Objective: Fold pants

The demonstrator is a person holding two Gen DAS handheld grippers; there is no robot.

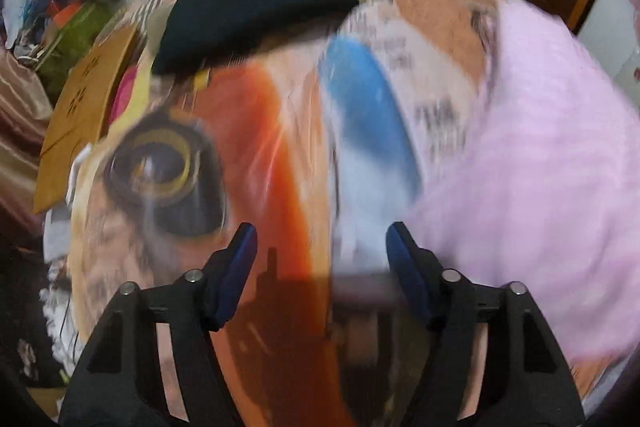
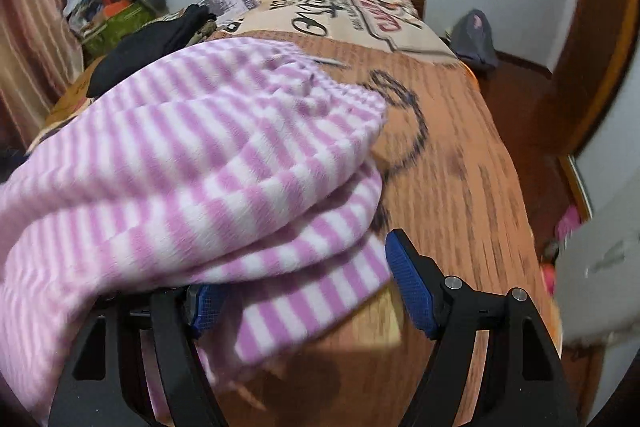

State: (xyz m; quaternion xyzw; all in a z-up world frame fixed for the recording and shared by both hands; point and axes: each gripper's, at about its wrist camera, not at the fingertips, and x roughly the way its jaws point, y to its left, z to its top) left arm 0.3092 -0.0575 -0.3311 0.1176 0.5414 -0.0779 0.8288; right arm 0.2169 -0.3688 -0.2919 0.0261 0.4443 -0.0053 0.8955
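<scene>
The pink-and-white striped pants [image 2: 192,163] lie bunched on the patterned bedspread [image 2: 448,131]; in the left wrist view they show as a blurred pink mass [image 1: 540,167] at the right. My left gripper [image 1: 320,259] is open and empty above the bedspread [image 1: 272,163], just left of the pants. My right gripper [image 2: 304,287] is open; the pants drape over its left finger and hide it, while the right finger [image 2: 412,291] stands clear beside the cloth's edge.
A black garment [image 1: 256,7] lies further back on the bed, also in the right wrist view [image 2: 148,51]. A cluttered pile with a green box [image 2: 116,15] stands at the back left by the wall. A wooden door [image 2: 592,67] is at the right.
</scene>
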